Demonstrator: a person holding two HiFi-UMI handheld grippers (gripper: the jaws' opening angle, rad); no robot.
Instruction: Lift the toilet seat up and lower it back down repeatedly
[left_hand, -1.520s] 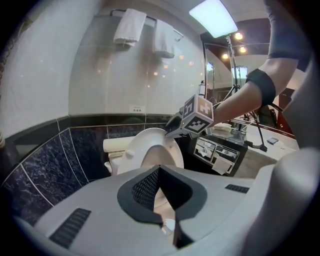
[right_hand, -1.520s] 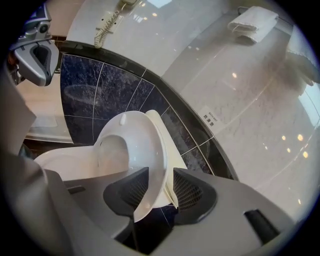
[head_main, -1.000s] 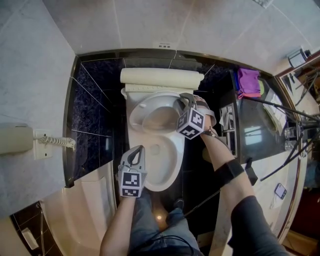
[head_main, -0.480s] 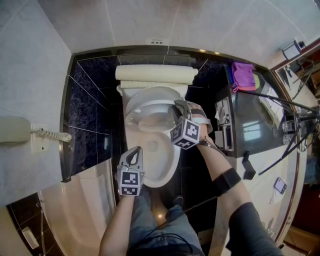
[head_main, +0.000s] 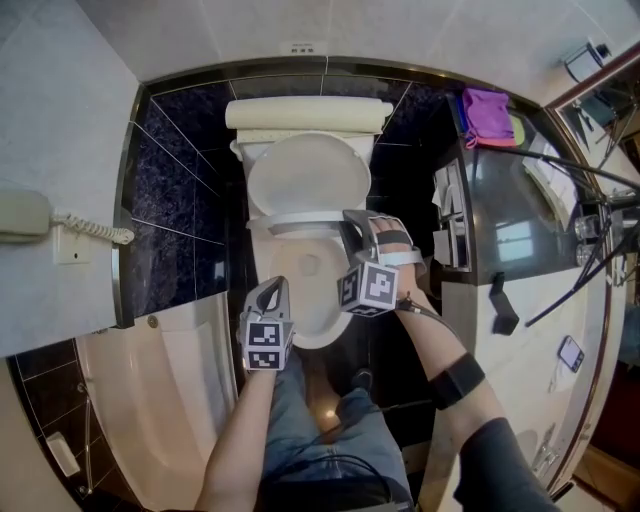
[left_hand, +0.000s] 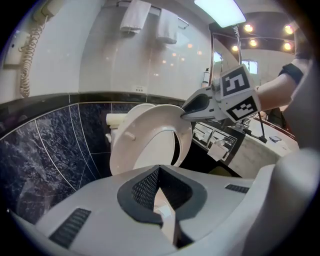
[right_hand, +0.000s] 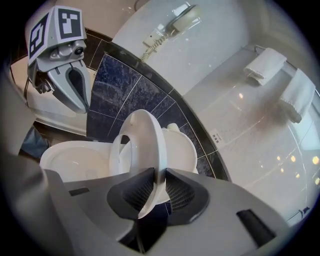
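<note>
Right tool (right_hand: 155, 187) grasps the rim of the toilet seat (right_hand: 147, 135), its jaws having just closed narrowly onto it. The seat stands steeply raised above the bowl (right_hand: 70, 160). Left tool (left_hand: 161, 200) is clenched and empty near the bowl's front.

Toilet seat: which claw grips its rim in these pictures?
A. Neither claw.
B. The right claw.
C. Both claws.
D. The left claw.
B: the right claw, whose jaws have just been closing, pinches the rim of the toilet seat, while the left claw hangs apart from it, shut and empty.
</note>
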